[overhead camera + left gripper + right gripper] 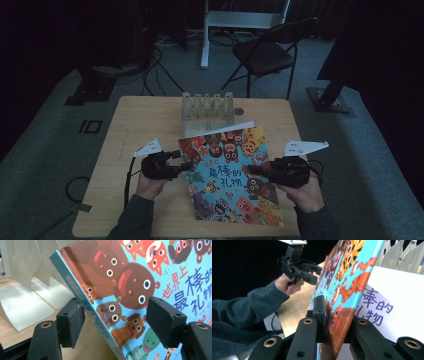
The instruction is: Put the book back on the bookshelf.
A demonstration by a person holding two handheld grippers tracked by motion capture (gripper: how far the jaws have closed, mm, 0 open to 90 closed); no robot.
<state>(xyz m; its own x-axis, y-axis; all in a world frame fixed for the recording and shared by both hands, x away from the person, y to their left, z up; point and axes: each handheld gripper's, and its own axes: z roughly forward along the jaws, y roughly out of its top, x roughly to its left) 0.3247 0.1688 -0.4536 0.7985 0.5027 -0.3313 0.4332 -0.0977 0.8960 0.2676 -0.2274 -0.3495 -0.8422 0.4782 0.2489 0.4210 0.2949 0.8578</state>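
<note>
With the right tongs (334, 325) pinching only the front cover of the picture book (230, 172), which lies on the desk (135, 130) before the rack (207, 107), and the left tongs (113, 322) spread astride its spine, the cover could slip free or crease.

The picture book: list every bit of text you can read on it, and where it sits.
"世界上" in red, on the picture book's front cover.
"最棒的礼物" in dark blue, the cover title.
"棒的" over "礼物", partly cut off, on the white inner page.
Spine lettering: too blurred to read.
</note>
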